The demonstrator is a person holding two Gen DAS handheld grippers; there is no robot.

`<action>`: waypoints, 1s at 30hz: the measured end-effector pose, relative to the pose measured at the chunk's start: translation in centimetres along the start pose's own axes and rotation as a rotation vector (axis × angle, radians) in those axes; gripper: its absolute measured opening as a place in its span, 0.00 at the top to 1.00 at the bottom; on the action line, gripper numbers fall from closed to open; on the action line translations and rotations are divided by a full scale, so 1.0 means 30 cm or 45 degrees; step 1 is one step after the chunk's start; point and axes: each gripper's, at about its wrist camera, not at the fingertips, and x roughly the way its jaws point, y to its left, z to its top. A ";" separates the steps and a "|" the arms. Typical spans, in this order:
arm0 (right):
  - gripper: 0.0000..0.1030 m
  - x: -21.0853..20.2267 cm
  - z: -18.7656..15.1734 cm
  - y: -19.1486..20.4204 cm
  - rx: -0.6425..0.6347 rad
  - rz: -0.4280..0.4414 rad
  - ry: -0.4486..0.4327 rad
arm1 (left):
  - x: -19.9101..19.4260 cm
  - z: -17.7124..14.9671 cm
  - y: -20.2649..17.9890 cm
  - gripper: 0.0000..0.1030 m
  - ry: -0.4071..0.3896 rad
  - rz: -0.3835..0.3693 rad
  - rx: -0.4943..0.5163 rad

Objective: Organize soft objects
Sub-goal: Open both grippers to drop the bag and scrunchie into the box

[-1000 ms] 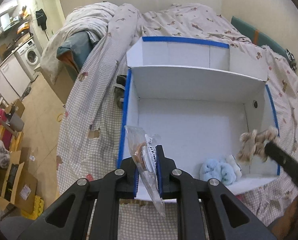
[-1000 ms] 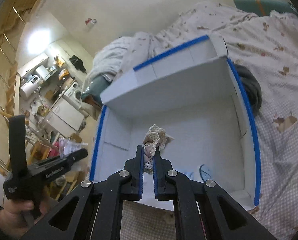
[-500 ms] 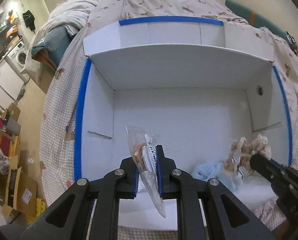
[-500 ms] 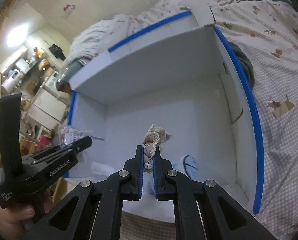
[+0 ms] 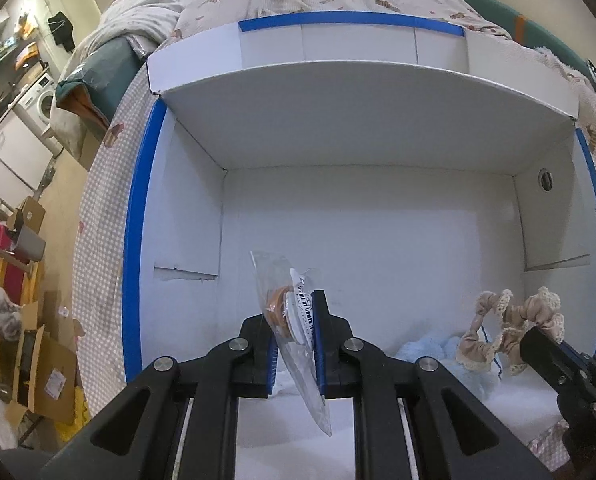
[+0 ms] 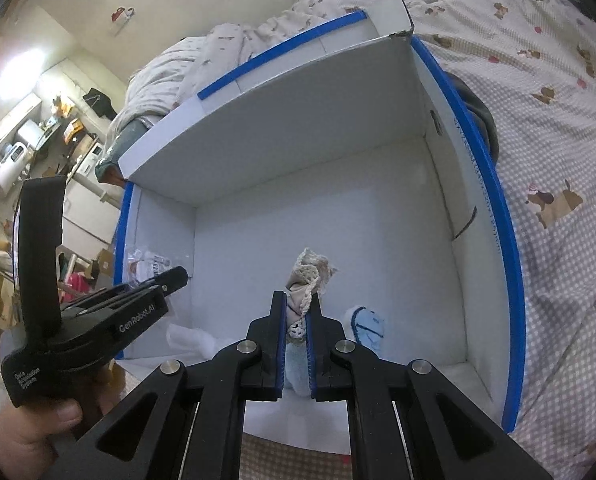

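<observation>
While both fingers pinch | left gripper (image 5: 294, 344): "GenRobot AI", barcoded packet (image 5: 290, 320) | right gripper (image 6: 297, 344): lace scrunchie (image 6: 308, 280)

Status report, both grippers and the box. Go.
Left gripper shut on clear packet. Right gripper shut on lace scrunchie. Both over white box; blue plush below.

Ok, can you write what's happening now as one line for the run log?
left gripper: shut on plastic packet | right gripper: shut on lace scrunchie | both over white box

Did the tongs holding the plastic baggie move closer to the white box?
Yes. The left tongs with the clear packet came forward and down: the white box now fills much more of their view.
</observation>
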 end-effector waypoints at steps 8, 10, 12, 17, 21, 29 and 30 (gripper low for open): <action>0.90 0.020 -0.002 0.003 0.010 -0.026 0.015 | -0.006 -0.008 -0.003 0.68 0.000 -0.037 0.016; 0.88 0.023 0.000 0.005 0.016 -0.026 0.007 | -0.021 -0.009 0.001 0.52 -0.019 -0.042 0.010; 0.84 0.021 0.002 0.008 0.015 -0.029 -0.002 | -0.039 -0.010 0.002 0.47 -0.042 -0.043 0.005; 0.19 0.008 0.005 0.000 0.034 -0.015 -0.038 | -0.063 -0.010 0.003 0.42 -0.055 -0.051 0.004; 0.16 0.000 0.013 -0.011 0.054 -0.018 -0.061 | -0.074 -0.011 0.013 0.42 -0.056 -0.053 -0.019; 0.16 0.006 0.012 -0.015 0.074 -0.001 -0.046 | -0.082 -0.029 0.031 0.42 -0.041 -0.048 -0.033; 0.16 0.004 0.012 -0.015 0.078 0.002 -0.047 | -0.085 -0.031 0.035 0.42 -0.042 -0.049 -0.037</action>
